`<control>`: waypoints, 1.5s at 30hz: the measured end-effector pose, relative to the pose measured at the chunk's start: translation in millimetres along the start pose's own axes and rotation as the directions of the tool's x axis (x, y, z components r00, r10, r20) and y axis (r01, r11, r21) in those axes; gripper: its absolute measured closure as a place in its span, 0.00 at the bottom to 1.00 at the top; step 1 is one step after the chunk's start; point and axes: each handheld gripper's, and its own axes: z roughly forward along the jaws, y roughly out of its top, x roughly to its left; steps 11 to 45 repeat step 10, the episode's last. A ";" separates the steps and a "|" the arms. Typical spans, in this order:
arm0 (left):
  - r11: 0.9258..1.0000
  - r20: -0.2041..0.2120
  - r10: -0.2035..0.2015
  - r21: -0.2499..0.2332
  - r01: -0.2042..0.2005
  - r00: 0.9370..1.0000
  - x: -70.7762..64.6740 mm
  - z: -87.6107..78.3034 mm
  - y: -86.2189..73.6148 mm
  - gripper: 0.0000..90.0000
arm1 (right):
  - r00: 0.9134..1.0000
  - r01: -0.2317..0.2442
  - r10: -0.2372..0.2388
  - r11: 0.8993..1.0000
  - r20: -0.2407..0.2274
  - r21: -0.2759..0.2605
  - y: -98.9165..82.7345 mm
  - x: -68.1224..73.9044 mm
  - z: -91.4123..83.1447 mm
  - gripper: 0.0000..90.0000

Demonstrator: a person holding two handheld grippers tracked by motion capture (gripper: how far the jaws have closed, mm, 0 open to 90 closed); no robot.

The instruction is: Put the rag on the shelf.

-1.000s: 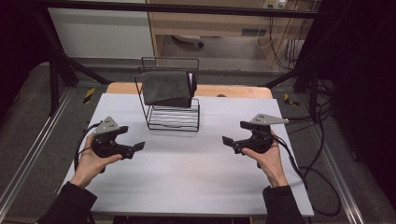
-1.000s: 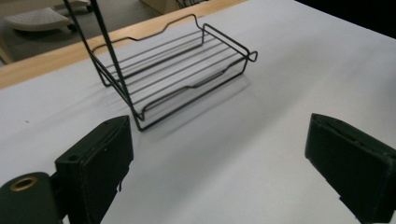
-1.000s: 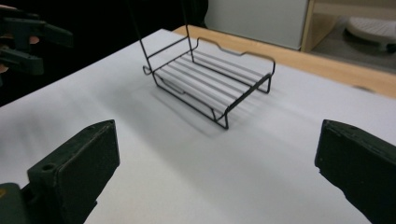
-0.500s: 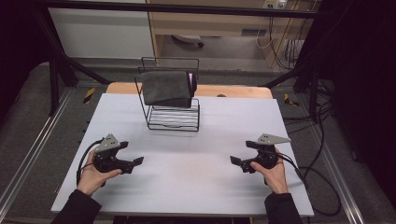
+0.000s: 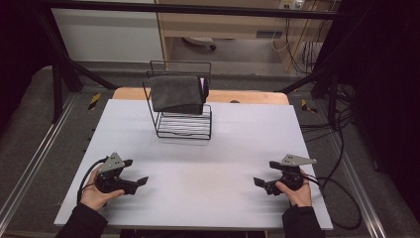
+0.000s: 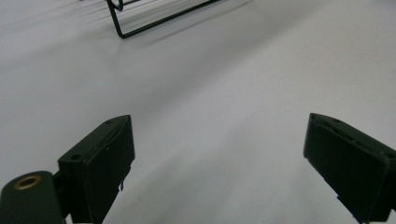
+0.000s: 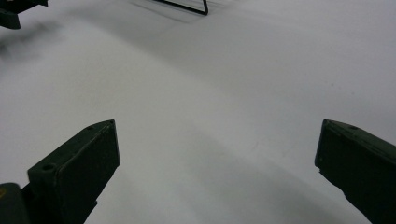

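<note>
A black wire rack (image 5: pixel 184 121) stands at the back middle of the white table (image 5: pixel 247 134). A dark grey cloth (image 5: pixel 176 93) hangs over its top bar, and a small pink edge shows at the cloth's right side. My left gripper (image 5: pixel 136 172) rests low near the front left of the table, held in a hand and open with nothing between its jaws. Held the same way at the front right is my right gripper (image 5: pixel 265 173), also open and holding nothing. In the left gripper view my gripper (image 6: pixel 219 154) has wide-apart jaws, with the rack's base wire (image 6: pixel 140 23) far ahead. The right gripper (image 7: pixel 217 154) faces bare tabletop.
A wooden board (image 5: pixel 247 96) sticks out behind the table's far edge. Black cables (image 5: pixel 337 188) trail off the right side. Metal frame rails run along both sides of the table. The left gripper (image 7: pixel 14 11) appears at the top left corner of the right gripper view.
Both hands have drawn their grippers back toward the near edge of the table. The jaws stay open. The rack and cloth have not moved.
</note>
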 end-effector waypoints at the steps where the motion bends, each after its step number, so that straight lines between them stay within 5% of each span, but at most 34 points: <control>1: 1.000 0.001 0.001 0.006 -0.001 1.000 -0.2 0.5 -1.0 0.10 | 1.000 -0.008 0.008 1.000 0.002 -0.002 -1.5 -0.5 -0.6 0.01; 45: 1.000 -0.005 -0.002 0.026 0.003 1.000 0.2 1.4 -4.4 0.09 | 1.000 -0.019 0.019 1.000 0.020 0.017 -6.4 -2.0 -1.3 0.01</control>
